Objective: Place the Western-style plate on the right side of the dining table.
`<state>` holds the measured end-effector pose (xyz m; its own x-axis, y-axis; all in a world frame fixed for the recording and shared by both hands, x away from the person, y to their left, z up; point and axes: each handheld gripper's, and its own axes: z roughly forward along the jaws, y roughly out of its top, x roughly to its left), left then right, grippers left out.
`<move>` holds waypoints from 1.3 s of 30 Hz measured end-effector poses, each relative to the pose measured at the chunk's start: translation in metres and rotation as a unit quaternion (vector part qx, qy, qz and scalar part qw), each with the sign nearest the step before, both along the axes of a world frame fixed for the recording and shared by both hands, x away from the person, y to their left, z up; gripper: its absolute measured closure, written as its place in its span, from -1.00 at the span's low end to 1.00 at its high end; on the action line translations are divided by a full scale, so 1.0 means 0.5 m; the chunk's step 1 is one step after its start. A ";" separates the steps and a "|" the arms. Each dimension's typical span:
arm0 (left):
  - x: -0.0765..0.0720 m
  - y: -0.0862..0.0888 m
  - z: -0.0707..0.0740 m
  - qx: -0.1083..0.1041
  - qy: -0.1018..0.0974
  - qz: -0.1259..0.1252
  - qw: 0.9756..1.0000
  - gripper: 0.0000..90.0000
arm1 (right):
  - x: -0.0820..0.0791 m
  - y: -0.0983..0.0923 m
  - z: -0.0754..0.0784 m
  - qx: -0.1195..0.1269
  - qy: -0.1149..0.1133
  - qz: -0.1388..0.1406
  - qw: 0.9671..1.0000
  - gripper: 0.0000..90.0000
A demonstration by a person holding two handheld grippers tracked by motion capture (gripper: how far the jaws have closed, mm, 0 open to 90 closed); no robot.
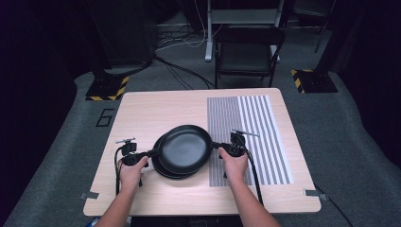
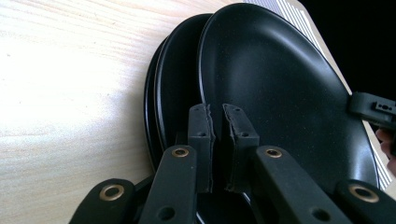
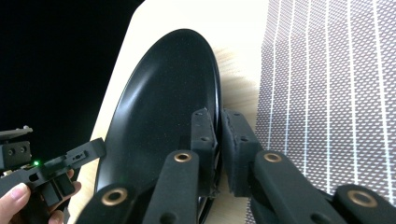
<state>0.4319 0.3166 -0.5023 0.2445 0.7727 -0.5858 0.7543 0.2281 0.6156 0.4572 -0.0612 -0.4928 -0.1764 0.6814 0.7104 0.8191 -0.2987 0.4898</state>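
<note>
Pale wood makes up the surface [image 1: 156, 106], with a grey striped mat [image 1: 265, 137] over its right half and a dark folding chair [image 1: 248, 52] standing on the carpet beyond it. Near the middle, a top black plate [image 1: 185, 147] sits above a stack of black plates [image 1: 163, 171], partly over the mat's left edge. Left tongs [image 1: 152, 153] are clamped narrowly on the top plate's left rim, and right tongs [image 1: 216, 146] pinch its right rim.

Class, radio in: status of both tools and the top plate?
Left tool, right tool: shut on top plate rim, opposite sides. Plate stack underneath. Nothing blocking.
</note>
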 end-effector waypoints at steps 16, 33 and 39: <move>-0.011 -0.004 -0.004 -0.005 -0.006 0.015 1.000 0.86 | -0.051 0.014 -0.013 0.005 0.009 -0.014 1.000 0.73; -0.028 -0.019 -0.013 -0.011 -0.008 0.028 1.000 0.80 | -0.059 0.010 -0.017 0.024 0.024 -0.026 0.999 0.76; -0.036 -0.033 -0.022 -0.013 -0.002 0.042 0.999 0.74 | -0.062 0.007 -0.020 0.039 0.027 -0.030 0.998 0.77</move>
